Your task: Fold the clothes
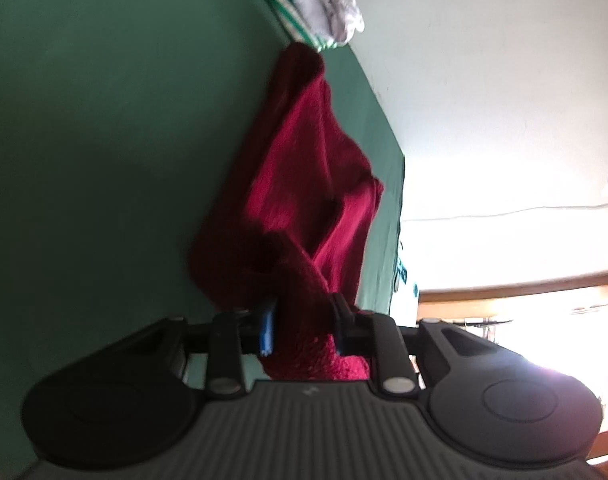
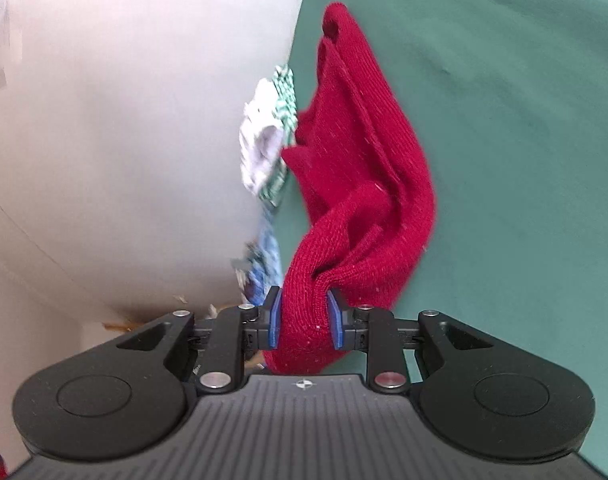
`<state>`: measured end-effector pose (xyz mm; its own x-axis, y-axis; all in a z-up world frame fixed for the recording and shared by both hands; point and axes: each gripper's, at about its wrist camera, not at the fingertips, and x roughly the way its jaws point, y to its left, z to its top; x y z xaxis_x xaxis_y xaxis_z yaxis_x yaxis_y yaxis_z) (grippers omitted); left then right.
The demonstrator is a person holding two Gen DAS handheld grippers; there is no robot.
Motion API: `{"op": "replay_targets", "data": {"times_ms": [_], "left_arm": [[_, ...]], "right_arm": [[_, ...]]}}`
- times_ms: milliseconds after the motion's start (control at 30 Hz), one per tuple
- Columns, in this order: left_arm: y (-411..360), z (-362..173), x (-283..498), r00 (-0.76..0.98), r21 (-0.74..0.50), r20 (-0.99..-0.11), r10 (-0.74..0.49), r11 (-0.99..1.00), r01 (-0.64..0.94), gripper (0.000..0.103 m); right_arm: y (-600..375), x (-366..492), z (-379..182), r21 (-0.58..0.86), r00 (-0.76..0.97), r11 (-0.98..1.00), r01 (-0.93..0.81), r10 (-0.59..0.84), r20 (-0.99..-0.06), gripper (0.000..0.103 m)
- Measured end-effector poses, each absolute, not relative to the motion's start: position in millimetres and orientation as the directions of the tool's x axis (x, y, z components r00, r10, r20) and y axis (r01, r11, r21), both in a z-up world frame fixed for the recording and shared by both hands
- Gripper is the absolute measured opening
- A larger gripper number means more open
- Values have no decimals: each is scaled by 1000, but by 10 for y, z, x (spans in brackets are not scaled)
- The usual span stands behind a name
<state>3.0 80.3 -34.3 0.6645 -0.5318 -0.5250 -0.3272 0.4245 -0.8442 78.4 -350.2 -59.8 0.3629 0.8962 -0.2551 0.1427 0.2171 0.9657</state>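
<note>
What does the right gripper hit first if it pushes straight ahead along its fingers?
The red knit garment itself: the right gripper is already shut on it, and the bunched cloth fills the line ahead. Beyond it probably the green surface; depth is unclear.

Both wrist views close on red garment

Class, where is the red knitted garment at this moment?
In both wrist views the red knitted garment hangs over the green surface, pinched by the left gripper and right gripper, beside the white clothes pile.
</note>
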Motion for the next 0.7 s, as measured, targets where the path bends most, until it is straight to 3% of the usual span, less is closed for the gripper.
{"op": "replay_targets", "data": {"times_ms": [233, 533, 633, 667, 700], "left_arm": [[939, -255, 430, 710, -850, -517, -479, 382, -361, 20], [1023, -237, 850, 733, -820, -548, -402, 432, -376, 19], [1006, -165, 762, 706, -816, -542, -456, 485, -313, 20], [999, -137, 719, 692, -812, -541, -477, 511, -283, 27], [1008, -93, 596, 671, -783, -563, -483, 571, -247, 43]], "right_arm": [[-3423, 1043, -557, 975, 518, 112, 194, 832, -199, 26], [-3361, 1566, -643, 959, 629, 127, 253, 731, -263, 21], [-3375, 1671, -636, 949, 608, 192, 249, 732, -307, 24], [-3404, 1661, -547, 941, 562, 272, 202, 755, -339, 28], [-3434, 1636, -452, 923, 517, 355, 146, 768, -377, 36]]}}
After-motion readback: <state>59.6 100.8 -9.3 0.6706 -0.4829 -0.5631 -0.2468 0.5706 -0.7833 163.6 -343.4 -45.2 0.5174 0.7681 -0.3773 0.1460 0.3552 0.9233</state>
